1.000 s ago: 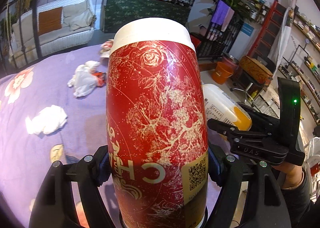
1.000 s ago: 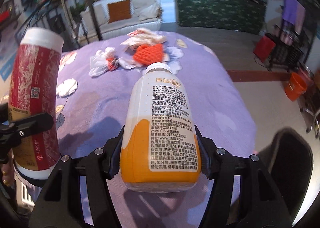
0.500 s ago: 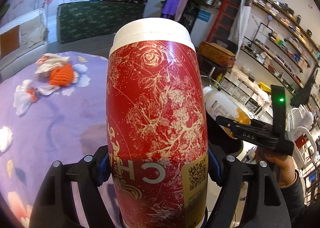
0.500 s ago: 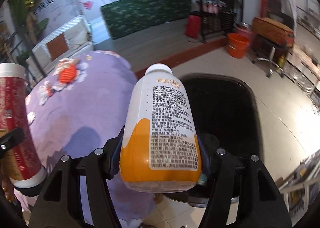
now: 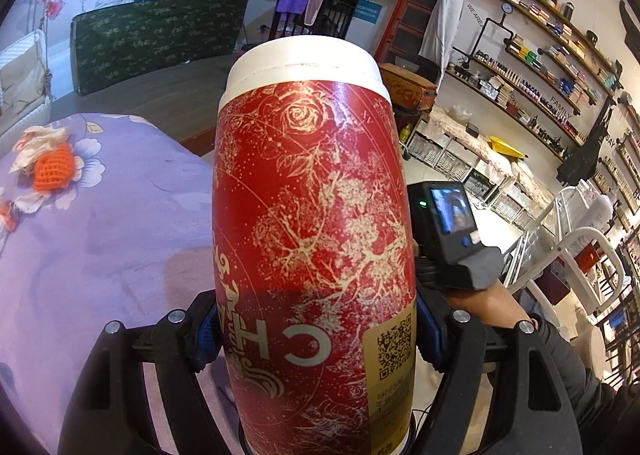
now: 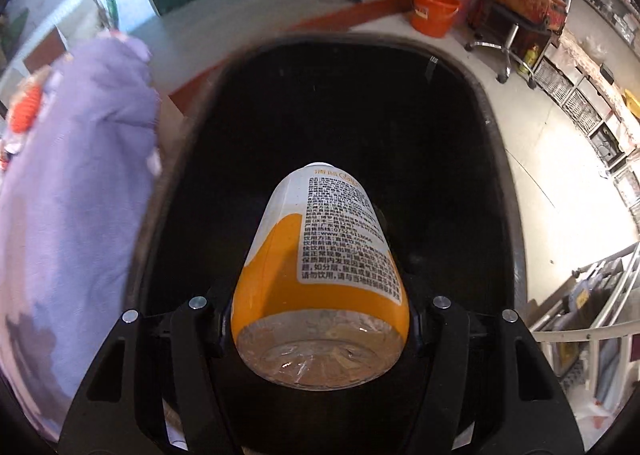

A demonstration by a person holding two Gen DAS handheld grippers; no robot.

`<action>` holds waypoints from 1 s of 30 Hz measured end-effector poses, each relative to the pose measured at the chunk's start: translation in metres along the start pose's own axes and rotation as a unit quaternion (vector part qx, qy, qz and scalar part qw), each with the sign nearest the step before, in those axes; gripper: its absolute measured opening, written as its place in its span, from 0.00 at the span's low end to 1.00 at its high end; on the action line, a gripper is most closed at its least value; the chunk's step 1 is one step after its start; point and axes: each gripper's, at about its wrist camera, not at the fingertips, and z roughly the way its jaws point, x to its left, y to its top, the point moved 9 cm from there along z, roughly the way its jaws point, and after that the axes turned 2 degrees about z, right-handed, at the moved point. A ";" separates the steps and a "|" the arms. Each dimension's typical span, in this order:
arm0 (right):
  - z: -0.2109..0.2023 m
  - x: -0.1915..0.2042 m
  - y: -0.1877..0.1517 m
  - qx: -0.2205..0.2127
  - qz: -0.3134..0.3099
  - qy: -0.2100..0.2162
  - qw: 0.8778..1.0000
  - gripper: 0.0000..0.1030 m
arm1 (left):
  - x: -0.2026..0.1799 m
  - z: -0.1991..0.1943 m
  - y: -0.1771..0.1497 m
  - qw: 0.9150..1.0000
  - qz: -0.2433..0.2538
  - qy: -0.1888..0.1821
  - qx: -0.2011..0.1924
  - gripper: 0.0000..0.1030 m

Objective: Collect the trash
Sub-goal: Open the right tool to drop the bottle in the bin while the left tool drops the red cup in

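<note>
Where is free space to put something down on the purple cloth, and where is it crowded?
Bare purple cloth lies between the red cup and the orange net. Around that net it is crowded with wrappers.

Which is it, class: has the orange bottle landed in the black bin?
Not yet. The orange bottle is clamped in the right claw, above the black bin.

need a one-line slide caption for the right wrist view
Right gripper clamps an orange-and-white bottle, cap pointing down over the open black trash bin, beside the purple-covered table.
</note>
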 end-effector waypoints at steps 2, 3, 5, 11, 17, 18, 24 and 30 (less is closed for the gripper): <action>0.006 -0.001 0.002 0.004 0.007 -0.001 1.000 0.64 | -0.004 0.007 -0.002 1.000 -0.003 -0.005 0.007 0.72; 0.007 -0.003 0.003 0.005 0.014 -0.002 1.000 0.67 | -0.003 0.009 -0.002 1.000 -0.005 -0.008 0.010 0.72; 0.003 -0.003 0.004 -0.002 0.030 0.013 0.999 0.71 | -0.005 0.013 -0.004 1.000 -0.008 -0.011 0.015 0.72; -0.025 -0.006 -0.009 -0.047 0.046 0.013 0.998 0.71 | -0.013 0.023 -0.004 0.999 -0.011 -0.020 0.026 0.72; -0.076 -0.027 -0.027 -0.117 0.096 0.005 0.988 0.74 | -0.028 0.044 0.000 0.998 -0.007 -0.035 0.045 0.72; -0.084 -0.028 -0.027 -0.127 0.104 0.003 0.986 0.74 | -0.030 0.048 0.002 0.998 -0.005 -0.036 0.046 0.72; -0.132 -0.060 -0.036 -0.180 0.141 -0.014 0.973 0.75 | -0.051 0.078 0.017 0.997 0.018 -0.036 0.062 0.72; -0.162 -0.084 -0.044 -0.214 0.164 -0.026 0.963 0.75 | -0.070 0.109 0.022 0.996 0.036 -0.033 0.077 0.72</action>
